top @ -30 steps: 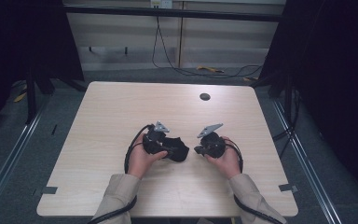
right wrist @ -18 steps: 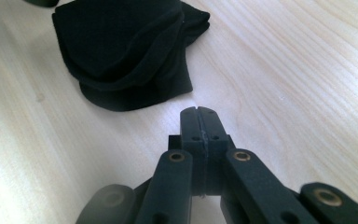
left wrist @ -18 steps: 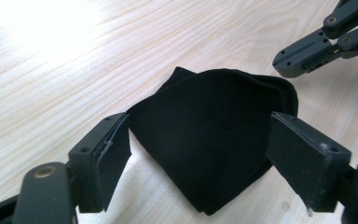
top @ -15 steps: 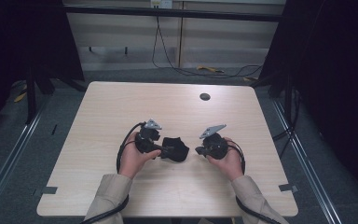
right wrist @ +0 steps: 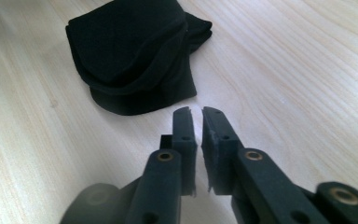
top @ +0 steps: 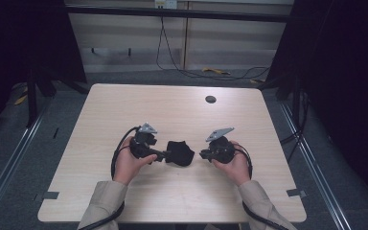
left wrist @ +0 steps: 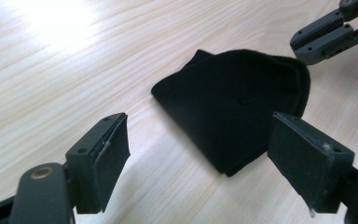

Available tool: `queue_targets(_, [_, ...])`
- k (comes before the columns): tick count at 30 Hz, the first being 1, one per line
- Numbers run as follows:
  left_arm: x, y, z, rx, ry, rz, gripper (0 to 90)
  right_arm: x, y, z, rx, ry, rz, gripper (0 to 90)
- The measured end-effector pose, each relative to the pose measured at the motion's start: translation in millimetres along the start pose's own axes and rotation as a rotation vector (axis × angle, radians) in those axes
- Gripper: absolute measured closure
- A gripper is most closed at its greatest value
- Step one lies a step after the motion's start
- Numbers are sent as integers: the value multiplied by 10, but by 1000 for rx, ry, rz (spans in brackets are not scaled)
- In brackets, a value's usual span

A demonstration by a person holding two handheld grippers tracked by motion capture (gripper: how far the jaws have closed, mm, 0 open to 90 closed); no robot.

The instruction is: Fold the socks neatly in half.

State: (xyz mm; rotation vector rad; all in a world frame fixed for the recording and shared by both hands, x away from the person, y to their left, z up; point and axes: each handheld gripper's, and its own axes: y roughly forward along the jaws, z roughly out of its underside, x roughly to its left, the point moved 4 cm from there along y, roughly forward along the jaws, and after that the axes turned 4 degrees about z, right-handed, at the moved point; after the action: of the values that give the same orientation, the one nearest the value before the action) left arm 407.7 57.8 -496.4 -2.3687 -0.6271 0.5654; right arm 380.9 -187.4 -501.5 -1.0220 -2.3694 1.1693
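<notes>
A soft black folded cloth point(top: 180, 153) is lying flat on the pale woodgrain bench point(top: 124, 105) — left gripper point(left wrist: 198, 154) at its 9 o'clock, fingers spreading wide, empty; right gripper point(right wrist: 196, 122) at 3 o'clock, fingers nearly touching, gripping nothing.

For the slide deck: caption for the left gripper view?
Open left claw facing a folded black cloth on the wooden table, right claw beyond it.

Pale wood table point(top: 124, 110) on grey floor point(top: 19, 158).
</notes>
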Motion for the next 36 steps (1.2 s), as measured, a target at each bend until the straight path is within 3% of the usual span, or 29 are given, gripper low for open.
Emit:
queue_targets(7, [45, -46, 51, 5, -4, -9, 206, 3, 4, 2, -14, 15, -6, 726])
queue_targets(16, [104, -112, 133, 4, -7, -17, 205, -34, -25, -11, -50, 36, 7, 499])
queue_targets(19, [113, -122, 154, -1, -11, -13, 205, -47, -34, -14, -53, 43, -13, 430])
queue_targets(28, [139, -170, 206, -2, -20, -20, 203, -55, -55, 16, -23, 61, -43, 307])
queue_targets(36, [146, -214, 250, -3, -17, -22, 200, -83, -150, 52, -59, 45, -26, 250])
